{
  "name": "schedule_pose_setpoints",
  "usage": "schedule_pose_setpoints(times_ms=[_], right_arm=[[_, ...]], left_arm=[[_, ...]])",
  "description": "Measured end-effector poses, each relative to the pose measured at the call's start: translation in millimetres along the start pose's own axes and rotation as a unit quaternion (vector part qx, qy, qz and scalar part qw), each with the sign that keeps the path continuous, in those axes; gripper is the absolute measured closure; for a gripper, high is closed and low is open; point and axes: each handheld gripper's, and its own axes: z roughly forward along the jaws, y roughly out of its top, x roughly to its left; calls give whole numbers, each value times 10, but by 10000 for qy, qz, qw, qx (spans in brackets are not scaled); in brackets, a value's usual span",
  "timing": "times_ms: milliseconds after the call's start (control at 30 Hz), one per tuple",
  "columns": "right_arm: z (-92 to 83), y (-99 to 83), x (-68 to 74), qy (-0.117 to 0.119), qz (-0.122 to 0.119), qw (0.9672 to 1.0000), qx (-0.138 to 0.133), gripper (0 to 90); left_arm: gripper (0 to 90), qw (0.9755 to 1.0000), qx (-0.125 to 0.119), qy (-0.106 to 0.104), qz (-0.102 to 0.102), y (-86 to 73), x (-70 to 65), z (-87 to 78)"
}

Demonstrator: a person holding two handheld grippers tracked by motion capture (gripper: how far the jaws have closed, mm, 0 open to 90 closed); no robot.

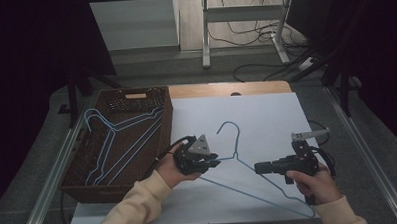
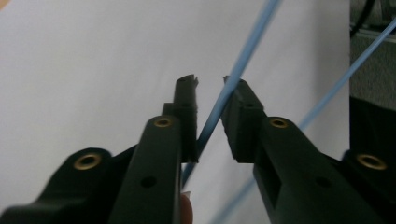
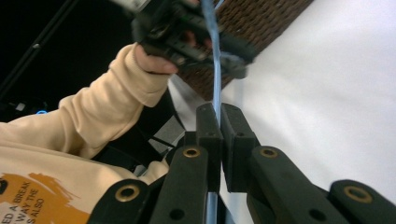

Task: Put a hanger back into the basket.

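Black jaws of the right gripper (image 3: 220,114) sit closest in the right gripper view, clenched on the thin light-blue wire hanger (image 1: 249,178), whose wire runs up between the pads. That hanger lies on the white table sheet (image 1: 266,114), hook pointing toward the far edge, triangle spread toward the person's side. In the high view the right gripper (image 1: 261,167) holds the sloping arm right of the neck. Left gripper (image 2: 210,81) is at the hanger near its neck; in the left gripper view the wire passes through the gap, touching the right-hand jaw, a gap showing on the other side, so not clamped. Left gripper (image 1: 214,163) carries a grey three-cornered plate on top. Cream sleeves enter from the bottom edge. Dark brown woven wicker basket (image 1: 89,191) stands at the table's left, just beside the left hand, with more light-blue wire hangers (image 1: 117,140) lying inside.
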Motion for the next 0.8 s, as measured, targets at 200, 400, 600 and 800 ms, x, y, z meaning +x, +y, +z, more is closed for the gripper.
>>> schedule_pose_setpoints(times_ms=[200, 400, 600, 800], right_arm=[[-3, 24, -100, -175, -23, 9998, 102, 830], [9, 76, -164, -295, -150, 9994, 130, 626], [-46, 109, -225, -600, -200, 9977, -224, 446], [-129, 154, -222, -1229, -413, 9893, -665, 294]], left_arm=[[841, 9994, 225, -157, 217, -14, -66, -53], [861, 9990, 191, -377, 166, -61, -115, -168], [864, 9991, 37, -424, -35, -117, -100, -284], [865, 9987, -149, -436, -215, -158, -69, -417]])
